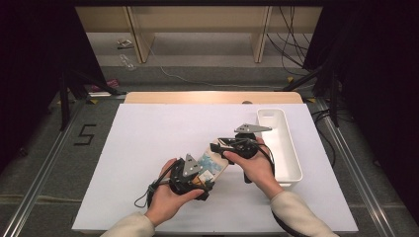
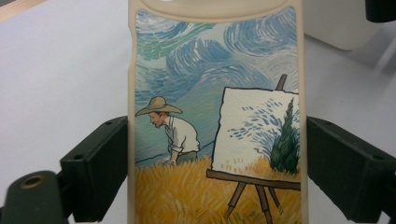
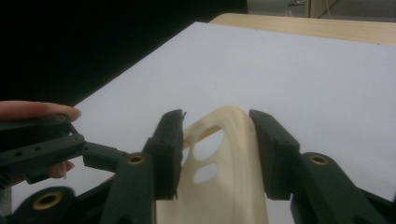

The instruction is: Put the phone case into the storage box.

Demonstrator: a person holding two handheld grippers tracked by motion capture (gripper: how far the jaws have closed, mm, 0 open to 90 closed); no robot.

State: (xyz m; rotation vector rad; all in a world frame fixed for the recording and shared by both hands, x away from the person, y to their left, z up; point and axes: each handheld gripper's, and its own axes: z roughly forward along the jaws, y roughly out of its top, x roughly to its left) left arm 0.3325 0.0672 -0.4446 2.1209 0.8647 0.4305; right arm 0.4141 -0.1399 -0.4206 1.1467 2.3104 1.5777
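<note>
Phone case (image 2: 215, 116) between both tongs (clamped) —

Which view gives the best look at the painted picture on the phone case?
The left gripper view: the phone case faces its camera, with the hatted painter, easel and swirling sky sharp. The high view shows the case small between both grippers. The right gripper view shows its cream camera-hole end.

Cream soft-plastic phone case with painted wheat-field scene (image 2: 215, 116) cut off by left gripper view's bottom edge; high view hides its lower end under left gripper (image 1: 190, 174) and hand. Right gripper view: case's far end bowed between black jaws, contact with right-hand pad unclear. Floor clutter beyond table too small to identify.
</note>
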